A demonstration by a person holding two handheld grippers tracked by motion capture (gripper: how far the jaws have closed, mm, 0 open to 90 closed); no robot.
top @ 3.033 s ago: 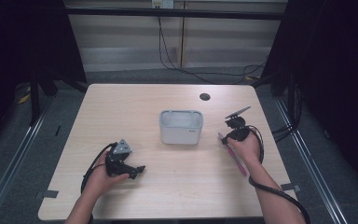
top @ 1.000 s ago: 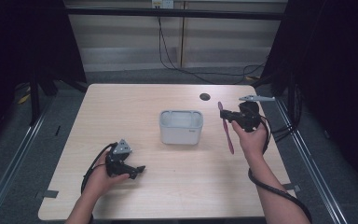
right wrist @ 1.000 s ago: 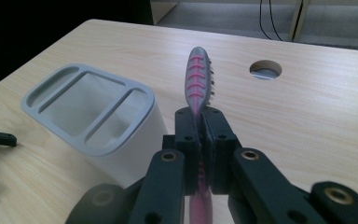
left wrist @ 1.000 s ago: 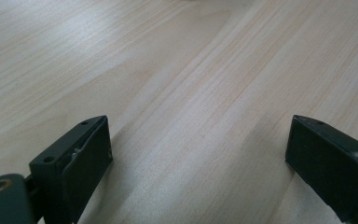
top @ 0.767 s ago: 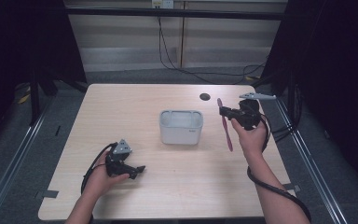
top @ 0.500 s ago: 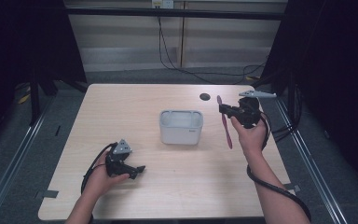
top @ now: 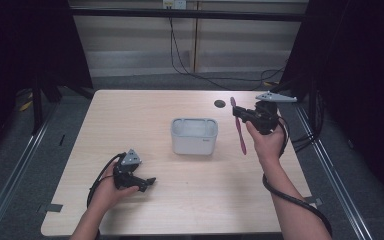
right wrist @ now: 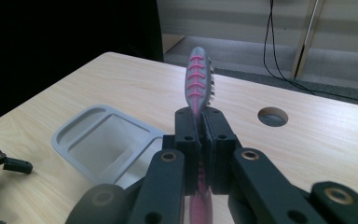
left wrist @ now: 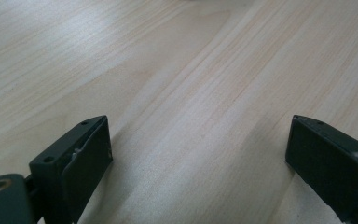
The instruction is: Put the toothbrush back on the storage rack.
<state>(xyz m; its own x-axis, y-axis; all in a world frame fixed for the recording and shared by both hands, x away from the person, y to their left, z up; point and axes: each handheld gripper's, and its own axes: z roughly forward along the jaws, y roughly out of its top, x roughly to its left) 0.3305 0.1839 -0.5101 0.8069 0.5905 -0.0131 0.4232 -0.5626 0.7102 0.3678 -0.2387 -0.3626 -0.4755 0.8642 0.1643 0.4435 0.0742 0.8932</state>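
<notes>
Black jaws of the right gripper are pressed together on the neck of a slim pink-and-grey plastic toothbrush, just behind its bristled head. In the right gripper view the head stands up beyond the jaw tips, while the pink handle runs back between the jaws; in the high view the same toothbrush hangs lengthwise from the right gripper, clear of the tabletop.

Such a brush is probably very light and fairly stiff, though a thin neck can flex, and smooth plastic may pivot or slip in a narrow pinch. Holding near the head leaves the long handle as a swinging lever; a grip closer to mid-handle would likely steady it.

Beside and below the held brush, toward the table's middle, sits a pale grey rectangular plastic holder with an open top.

Well apart from it, the left gripper rests low on the light wooden table, jaws spread wide with nothing between them.
</notes>
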